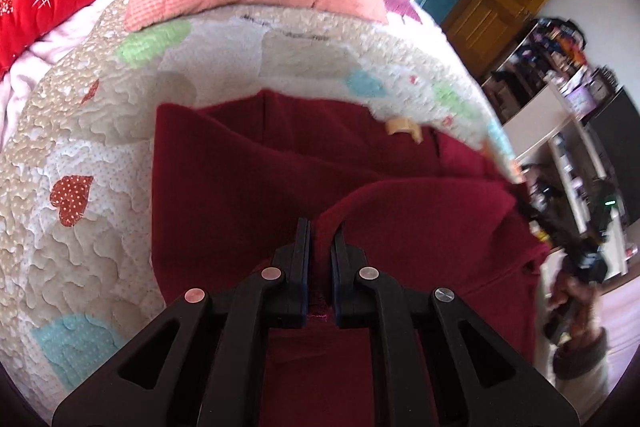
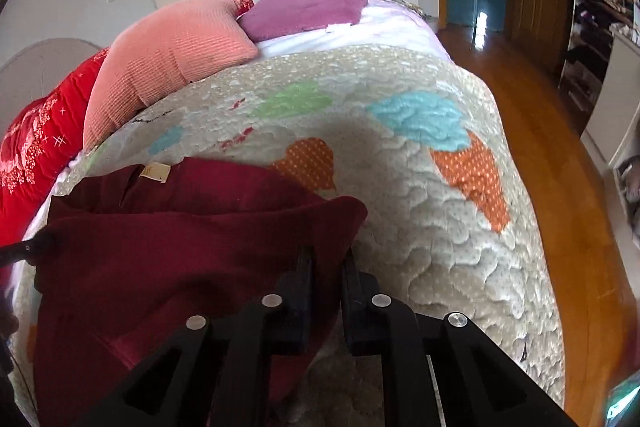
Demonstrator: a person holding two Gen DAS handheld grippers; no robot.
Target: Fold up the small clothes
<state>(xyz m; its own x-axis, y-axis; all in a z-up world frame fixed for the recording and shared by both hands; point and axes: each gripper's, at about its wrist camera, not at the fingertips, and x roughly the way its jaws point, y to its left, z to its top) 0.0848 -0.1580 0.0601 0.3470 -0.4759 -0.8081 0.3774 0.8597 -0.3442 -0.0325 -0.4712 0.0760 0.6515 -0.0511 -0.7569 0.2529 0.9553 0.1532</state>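
A dark red knit garment (image 1: 248, 171) lies on a quilted bedspread (image 1: 80, 131), with a tan label (image 1: 402, 127) near its far edge. My left gripper (image 1: 320, 241) is shut on a lifted fold of the garment's near edge. In the right wrist view the same garment (image 2: 160, 251) lies at the lower left, and my right gripper (image 2: 327, 261) is shut on its raised right corner. The right gripper shows blurred at the right edge of the left wrist view (image 1: 576, 247). The left gripper's tip shows at the left edge of the right wrist view (image 2: 28, 249).
A pink pillow (image 2: 168, 63), a red quilt (image 2: 36, 143) and a purple cloth (image 2: 304, 13) lie at the bed's far end. The bed's edge drops to a wooden floor (image 2: 560, 155) on the right. Shelves with clutter (image 2: 600, 11) and doors stand beyond.
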